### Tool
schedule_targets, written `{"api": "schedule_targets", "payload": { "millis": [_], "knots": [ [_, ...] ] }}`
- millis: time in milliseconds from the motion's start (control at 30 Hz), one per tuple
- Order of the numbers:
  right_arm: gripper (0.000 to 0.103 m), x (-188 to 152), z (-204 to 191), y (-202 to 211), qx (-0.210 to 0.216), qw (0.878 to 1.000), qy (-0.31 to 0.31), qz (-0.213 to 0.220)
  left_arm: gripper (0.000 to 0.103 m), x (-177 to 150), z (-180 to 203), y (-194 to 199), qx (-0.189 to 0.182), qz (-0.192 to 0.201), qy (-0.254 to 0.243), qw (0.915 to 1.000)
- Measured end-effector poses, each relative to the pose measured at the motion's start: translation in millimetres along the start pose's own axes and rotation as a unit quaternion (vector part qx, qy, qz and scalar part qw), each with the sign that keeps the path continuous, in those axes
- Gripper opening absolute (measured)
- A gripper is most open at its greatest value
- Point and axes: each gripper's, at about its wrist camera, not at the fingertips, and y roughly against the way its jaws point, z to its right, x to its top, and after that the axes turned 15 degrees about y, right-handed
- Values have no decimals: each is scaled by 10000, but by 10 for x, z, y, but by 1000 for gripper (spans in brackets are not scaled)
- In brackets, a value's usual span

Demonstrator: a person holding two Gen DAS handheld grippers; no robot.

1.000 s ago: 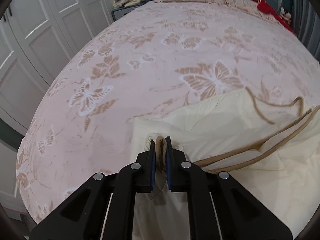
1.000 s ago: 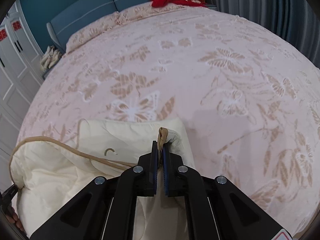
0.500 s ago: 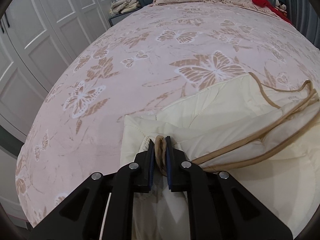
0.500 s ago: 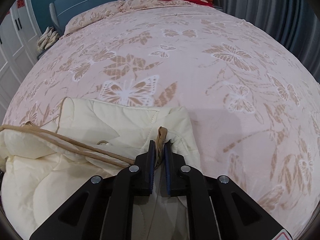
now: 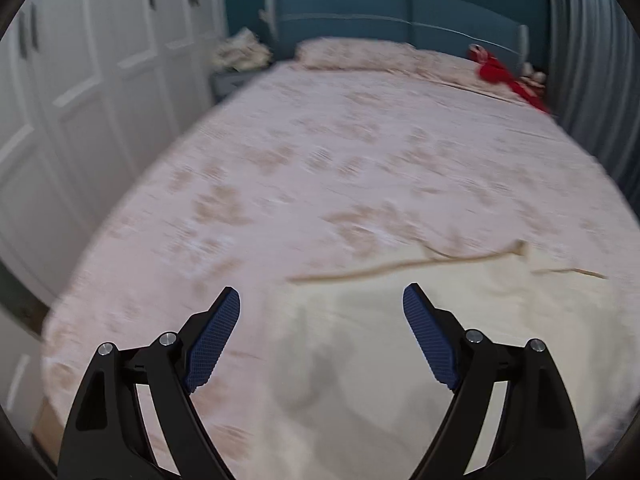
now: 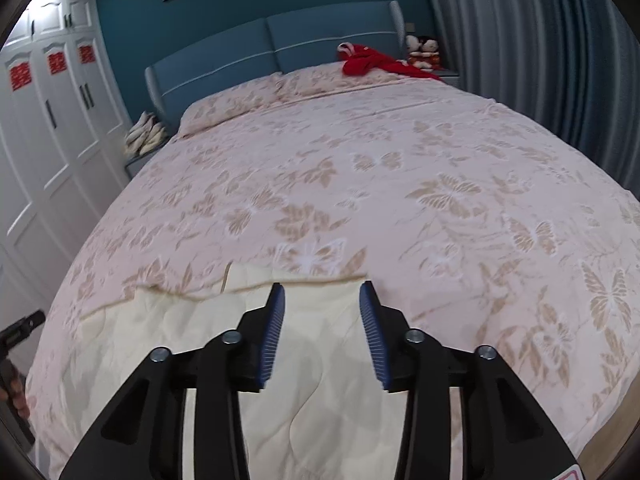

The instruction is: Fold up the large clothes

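Cream quilted garment (image 6: 320,380) lying on butterfly-print bed (image 6: 400,160)

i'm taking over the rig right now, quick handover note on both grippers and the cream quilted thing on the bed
Left gripper: open, jaws have just been opening wide, nothing between the pads.
Right gripper: open, narrower, jaws have just been opening, nothing gripped.
Cream quilted garment: lies released on the butterfly bedspread at the near end of the bed, its tan-trimmed edge on the far side.
Done: the corners both grippers were pinching have been let go, so one fold looks laid down.
Left: check that the edges line up; probably regrip and fold again. The left view is blurred, so details there are unclear.
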Motion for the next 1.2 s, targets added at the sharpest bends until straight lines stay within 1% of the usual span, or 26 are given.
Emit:
{"api": "schedule_targets", "payload": {
  "millis": [33,67,167,233,300,333,367,433,467,500,533,567,600,667,700,733,833,900,967,1033,1133,1200],
  "knots": [
    [41,-32,1,-67,-50,10000,24,-64,81,-43,59,-75,-138,-191,44,9997],
    [41,-45,19,-123,-116,9999,-8,-121,81,-73,97,-140,-148,-275,46,9995],
    [41,-100,230,-409,-118,9979,-492,-413,81,-122,113,-439,70,-441,74,9990],
    [41,-123,348,-563,-58,9952,-779,-585,73,-119,12,-623,208,-621,331,9973],
    [41,-125,424,-699,42,9929,-976,-683,67,-67,-196,-822,275,-836,800,9929],
    [41,-120,436,-750,79,9922,-1012,-719,64,-40,-291,-885,198,-925,1014,9903],
    [41,-105,429,-821,139,9921,-988,-757,61,-23,-346,-922,127,-985,1127,9887],
    [41,-88,377,-939,288,9924,-857,-832,60,8,-387,-976,-20,-1056,1188,9873],
    [41,-88,333,-1019,375,9920,-786,-917,55,23,-376,-1013,-98,-1114,1151,9870],
    [43,-93,306,-1077,406,9915,-734,-994,47,33,-362,-1059,-122,-1187,1094,9868],
    [41,-102,265,-1142,411,9910,-675,-1078,41,42,-353,-1084,-105,-1213,1063,9868],
    [31,-108,223,-1192,377,9909,-601,-1140,16,53,-339,-1124,-129,-1262,1007,9868],
    [9,-107,200,-1211,319,9915,-529,-1142,0,66,-329,-1145,-165,-1319,977,9863],
    [4,-61,173,-1193,268,9929,-424,-1079,0,109,-294,-1123,-148,-1249,900,9880],
    [3,-29,186,-1157,271,9938,-450,-984,0,151,-257,-1073,-87,-1114,784,9906],
    [3,44,199,-1091,259,9951,-464,-832,0,201,-218,-1013,-14,-955,662,9932],
    [2,281,239,-929,161,9982,-419,-395,0,346,-176,-919,58,-669,570,9961],
    [2,372,252,-948,59,9988,-351,-326,0,417,-144,-965,181,-592,469,9970],
    [2,361,264,-1113,-72,9982,-323,-503,0,404,-114,-1097,387,-638,352,9966],
    [1,273,279,-1295,-134,9965,-369,-740,0,314,-115,-1307,542,-816,312,9947],
    [1,97,282,-1522,-221,9934,-409,-1044,0,154,-130,-1513,691,-967,290,9925],
    [1,4,275,-1620,-238,9921,-411,-1165,0,93,-146,-1581,770,-957,290,9920]
  ]
}}
